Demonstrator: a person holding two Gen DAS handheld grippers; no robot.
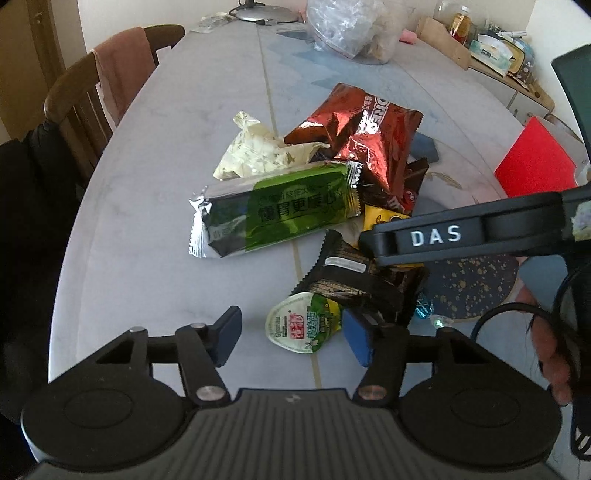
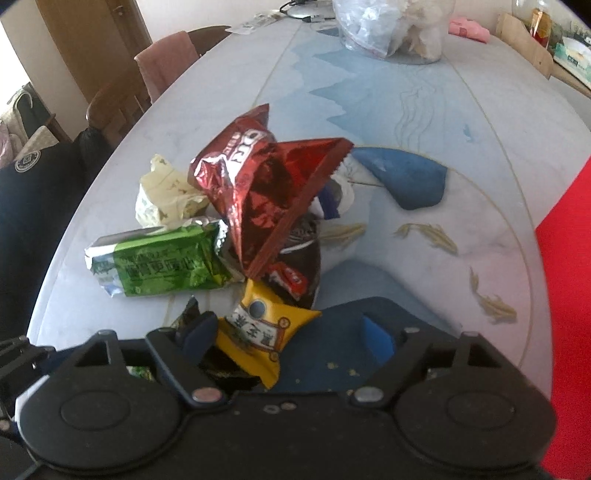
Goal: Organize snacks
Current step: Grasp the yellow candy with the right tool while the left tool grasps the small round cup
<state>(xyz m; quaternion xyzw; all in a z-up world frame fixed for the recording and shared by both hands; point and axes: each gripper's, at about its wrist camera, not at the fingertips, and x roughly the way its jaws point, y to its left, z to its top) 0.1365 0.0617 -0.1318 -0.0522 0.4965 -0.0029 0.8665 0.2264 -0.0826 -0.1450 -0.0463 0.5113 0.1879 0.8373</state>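
Note:
A pile of snacks lies on the pale table [image 1: 166, 155]: a red Oreo bag [image 1: 362, 129], a green packet [image 1: 280, 210], a cream wrapper [image 1: 255, 151], a dark wafer packet [image 1: 351, 277], a small jelly cup [image 1: 301, 326] and a yellow packet [image 2: 262, 332]. My left gripper [image 1: 291, 339] is open, its fingers either side of the jelly cup, near the table's front edge. My right gripper [image 2: 288, 332] is open around the yellow packet, without closing on it. It shows from the side in the left wrist view [image 1: 461, 232], above the wafer packet.
A red box [image 1: 535, 162] sits at the right. A clear plastic bag [image 1: 351, 26] and a cardboard tray of jars [image 1: 480, 40] stand at the far end. A wooden chair with a pink cloth [image 1: 110, 81] is at the left edge.

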